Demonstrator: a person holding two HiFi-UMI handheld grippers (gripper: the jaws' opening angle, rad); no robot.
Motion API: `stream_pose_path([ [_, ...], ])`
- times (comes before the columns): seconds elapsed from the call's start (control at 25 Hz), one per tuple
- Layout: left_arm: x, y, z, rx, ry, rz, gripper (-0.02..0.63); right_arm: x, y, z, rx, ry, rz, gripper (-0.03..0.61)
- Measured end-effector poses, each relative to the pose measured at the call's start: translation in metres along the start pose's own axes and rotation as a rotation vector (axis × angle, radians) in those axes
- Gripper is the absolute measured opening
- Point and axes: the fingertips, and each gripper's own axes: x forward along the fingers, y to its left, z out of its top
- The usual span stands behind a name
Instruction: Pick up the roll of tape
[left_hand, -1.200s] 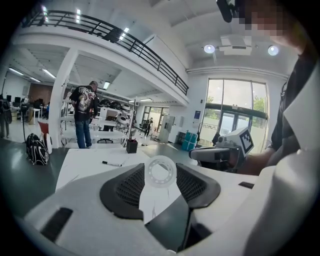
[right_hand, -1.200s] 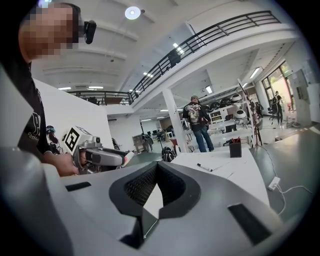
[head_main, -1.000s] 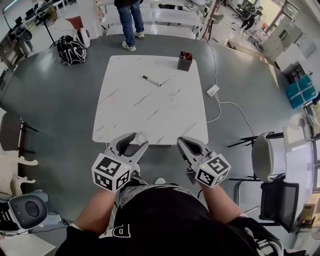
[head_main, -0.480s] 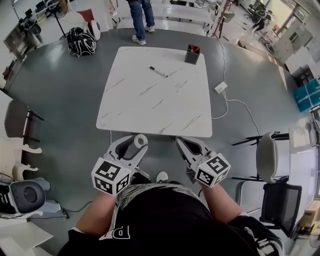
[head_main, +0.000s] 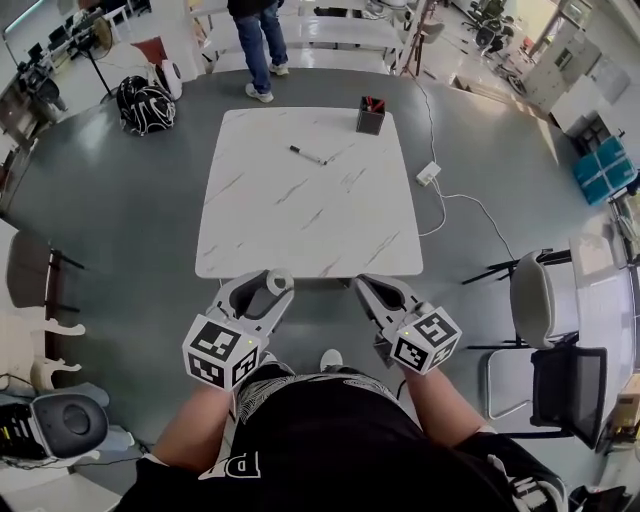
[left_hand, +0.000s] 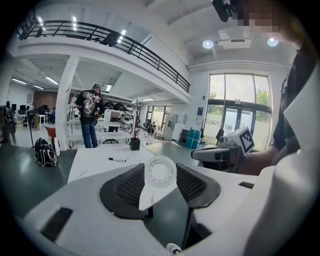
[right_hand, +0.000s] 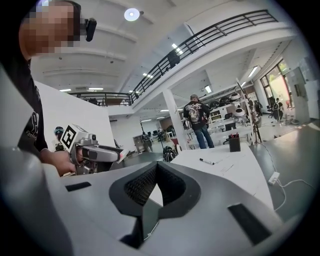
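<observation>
A white roll of tape (head_main: 279, 281) sits between the jaws of my left gripper (head_main: 272, 285), which is shut on it just short of the table's near edge. In the left gripper view the roll of tape (left_hand: 160, 172) faces the camera with its round hole showing, clamped between the dark pads (left_hand: 127, 187). My right gripper (head_main: 364, 287) hovers level with the left one, and its jaws are shut with nothing between them. In the right gripper view the right gripper (right_hand: 156, 169) shows its pads meeting, with the left gripper (right_hand: 90, 152) off to its left.
The white marble table (head_main: 300, 215) carries a black marker (head_main: 307, 156) and a dark pen holder (head_main: 370, 116) at its far edge. A power strip (head_main: 428, 177) and cable lie on the floor to the right. A person (head_main: 256, 40) stands beyond the table, with a backpack (head_main: 146, 102) at far left and chairs (head_main: 535, 305) at right.
The head view has swayed a little, so the table shifts in frame. Both grippers keep the same pose, and the tape stays clamped in the left one.
</observation>
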Motion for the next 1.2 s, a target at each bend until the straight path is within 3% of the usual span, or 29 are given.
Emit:
stream_pose_path([
  [0.36,-0.012,0.026,-0.002,0.004,0.003,-0.037,0.207,0.021,0.021,0.003,-0.009,-0.005,-0.038,0.003],
  [1.2,-0.025,0.039,-0.008,0.028,0.020,-0.063,0.207,0.033,0.037,-0.005,-0.006,0.021,-0.074,0.003],
])
